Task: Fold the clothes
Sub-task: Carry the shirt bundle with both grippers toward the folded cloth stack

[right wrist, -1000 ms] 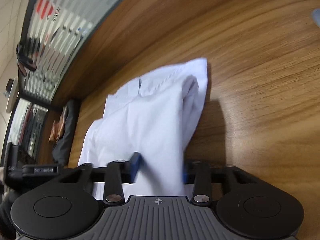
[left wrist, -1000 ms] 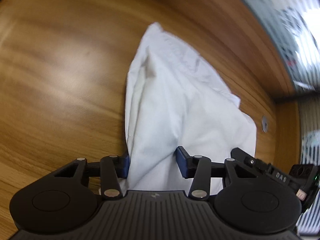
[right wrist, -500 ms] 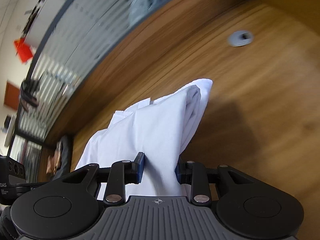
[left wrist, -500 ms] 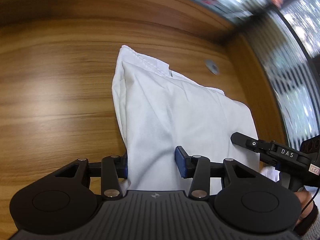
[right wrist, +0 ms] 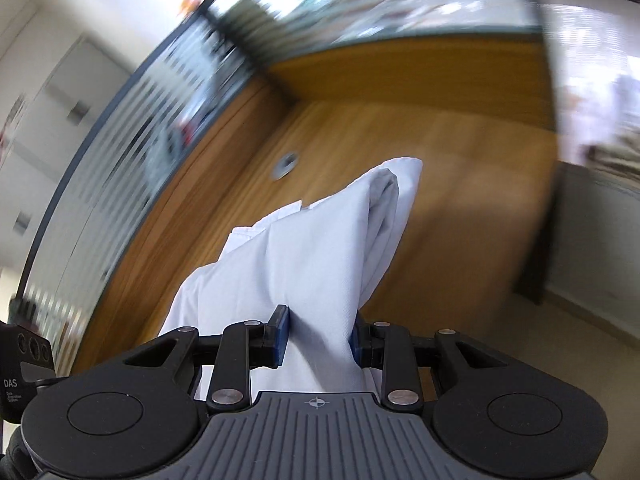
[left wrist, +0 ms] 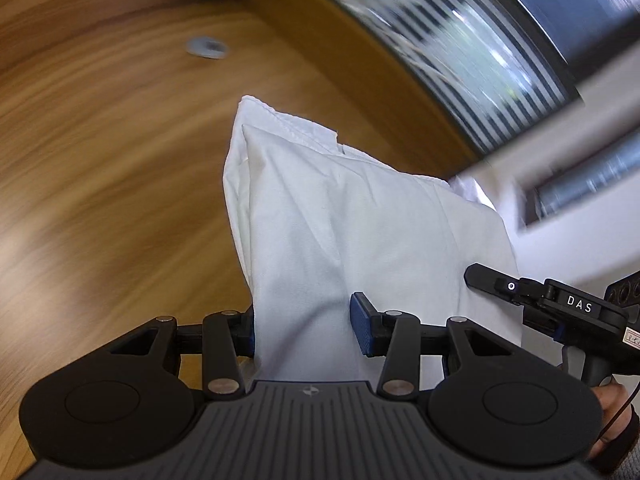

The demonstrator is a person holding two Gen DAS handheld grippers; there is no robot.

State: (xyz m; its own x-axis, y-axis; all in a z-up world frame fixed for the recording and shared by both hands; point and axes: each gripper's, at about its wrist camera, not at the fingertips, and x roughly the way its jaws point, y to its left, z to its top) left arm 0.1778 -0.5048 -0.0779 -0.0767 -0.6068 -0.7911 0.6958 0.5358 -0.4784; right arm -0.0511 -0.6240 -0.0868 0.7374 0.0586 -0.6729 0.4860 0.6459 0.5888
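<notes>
Left gripper (left wrist: 303,330) is clamped on a bunched edge of the white garment (left wrist: 352,220), its blue pads pressed into the cloth from both sides. From the left wrist view the garment runs straight ahead of the fingers, its long axis along their line, ending in a hemmed corner at the far left that points toward the wooden table (left wrist: 100,140) and a grey grommet (left wrist: 206,46) beyond. Just to the right of these fingers the right gripper (left wrist: 516,292) comes in at the garment's other side, a hand (left wrist: 612,400) behind it.

From the right wrist view, right gripper (right wrist: 319,338) is likewise closed on the white garment (right wrist: 304,264), which rises forward from between the pads in doubled layers; an open fold gapes along its right edge, and its tip points ahead and slightly right, over the wooden table (right wrist: 460,180). The cloth appears lifted, though whether its far end touches the wood cannot be told.

To carry the fold well, I judge both grips should hold level and equally taut, so the layers stay stacked and the edges land aligned, without twisting
</notes>
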